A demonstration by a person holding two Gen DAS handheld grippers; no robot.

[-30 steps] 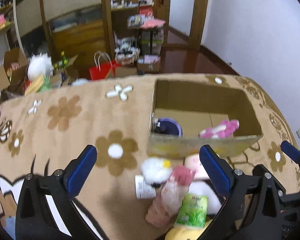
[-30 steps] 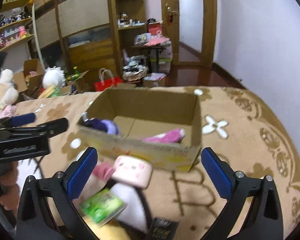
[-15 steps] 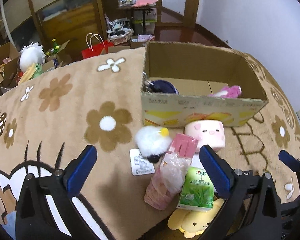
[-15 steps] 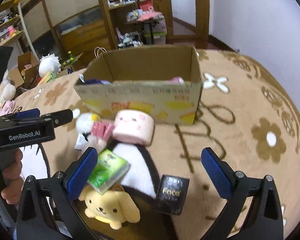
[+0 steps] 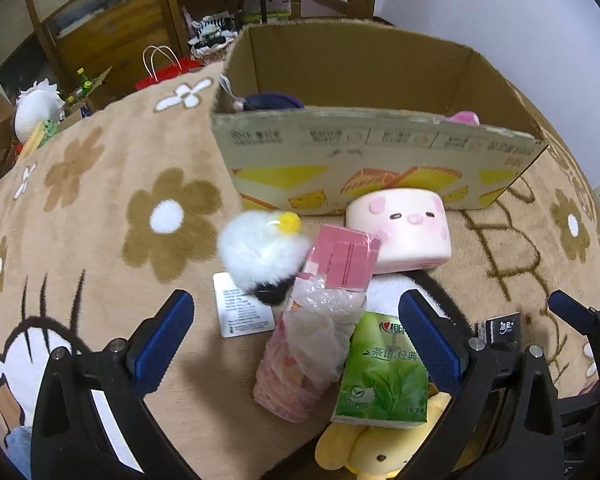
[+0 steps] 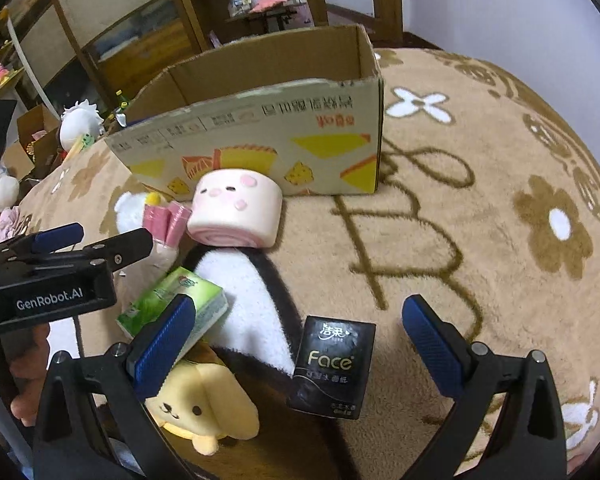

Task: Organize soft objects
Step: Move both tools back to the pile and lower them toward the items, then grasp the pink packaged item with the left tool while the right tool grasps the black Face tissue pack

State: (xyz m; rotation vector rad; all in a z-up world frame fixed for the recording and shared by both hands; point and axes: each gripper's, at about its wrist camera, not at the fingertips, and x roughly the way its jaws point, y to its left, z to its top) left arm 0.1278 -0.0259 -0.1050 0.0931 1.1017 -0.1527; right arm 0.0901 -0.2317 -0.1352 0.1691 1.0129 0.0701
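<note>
Left gripper [image 5: 296, 336] wide open, empty, above pink packet [image 5: 304, 360] and green tissue pack [image 5: 384, 376]. Right gripper [image 6: 296, 340] wide open, empty, over black tissue pack [image 6: 332, 368]. Pig cushion [image 6: 236, 210] touching cardboard box [image 6: 260, 136] front; yellow dog plush [image 6: 204, 412] nearest.

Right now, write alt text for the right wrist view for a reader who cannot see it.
The open right gripper hovers over a black tissue pack on a tan flowered blanket. A yellow dog plush, a green tissue pack and a pink pig cushion lie before a cardboard box; the left gripper enters at left.
</note>
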